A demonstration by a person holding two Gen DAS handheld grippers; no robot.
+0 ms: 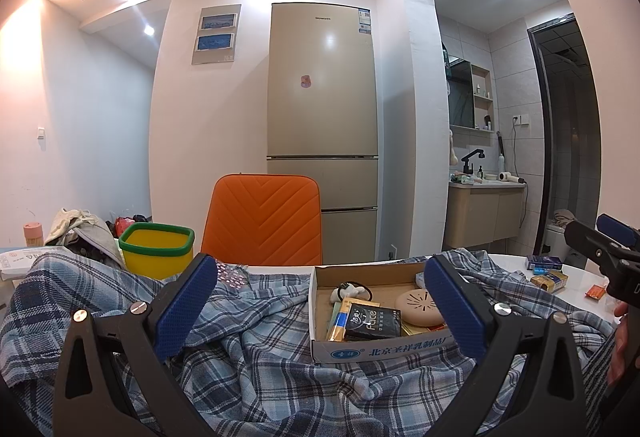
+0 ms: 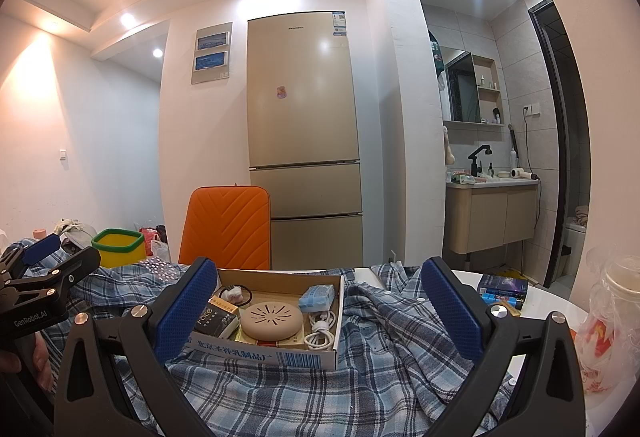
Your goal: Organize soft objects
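Note:
A blue plaid shirt [image 1: 256,349] lies crumpled across the white table; it also shows in the right wrist view [image 2: 384,349]. A shallow cardboard box [image 1: 384,351] sits on top of the shirt and holds small items; in the right wrist view the box [image 2: 280,357] shows a round beige disc [image 2: 272,319] and a white cable [image 2: 320,333]. My left gripper [image 1: 320,309] is open and empty, hovering above the shirt in front of the box. My right gripper [image 2: 316,313] is open and empty, also just above the shirt with the box between its fingers' line of sight.
A yellow bin with a green rim [image 1: 157,251] stands at the back left beside a pile of clothes [image 1: 80,233]. An orange chair back [image 1: 262,221] is behind the table. Small packets [image 1: 548,273] lie at the right. A plastic-bagged jar [image 2: 612,321] stands far right.

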